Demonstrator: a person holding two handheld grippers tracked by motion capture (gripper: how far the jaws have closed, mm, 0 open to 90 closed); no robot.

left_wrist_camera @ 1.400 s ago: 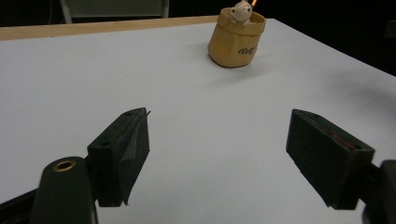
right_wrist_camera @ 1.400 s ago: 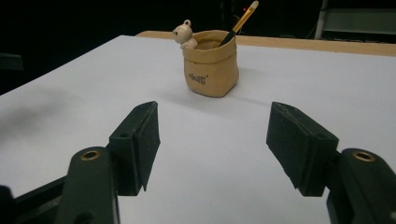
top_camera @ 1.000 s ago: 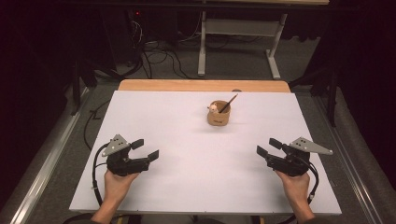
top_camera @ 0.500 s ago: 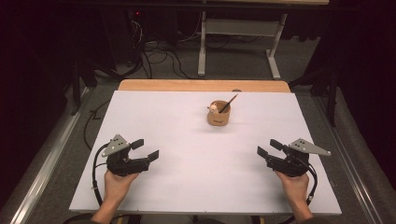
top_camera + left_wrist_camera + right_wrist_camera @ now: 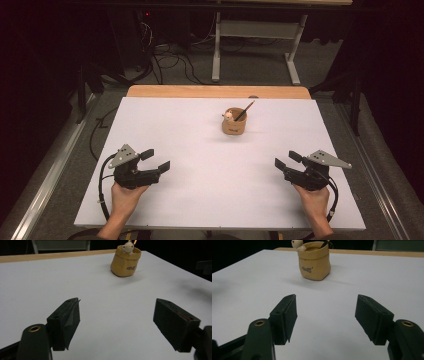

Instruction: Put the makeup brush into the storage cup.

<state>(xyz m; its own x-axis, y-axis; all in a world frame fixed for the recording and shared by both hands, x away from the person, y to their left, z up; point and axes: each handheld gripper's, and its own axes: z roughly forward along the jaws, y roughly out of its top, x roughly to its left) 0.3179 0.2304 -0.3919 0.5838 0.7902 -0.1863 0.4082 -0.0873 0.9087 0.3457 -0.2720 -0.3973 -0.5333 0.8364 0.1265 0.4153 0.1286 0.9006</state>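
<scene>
The tan pot carries small dark lettering, too blurred to read. Left hand-held gripper and right hand-held gripper gape wide, empty, above the counter.

High view overhead, facing forward-down; both gripper views low, close, sharing the tan pot ahead.

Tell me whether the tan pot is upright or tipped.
Upright: the tan pot stands on its base on the white table, a pencil poking out of its mouth.

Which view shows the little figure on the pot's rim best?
The left gripper view: the figure faces the camera above the tan pot. The right gripper view crops it at the top edge; in the high view it is a tiny pale dot.
</scene>
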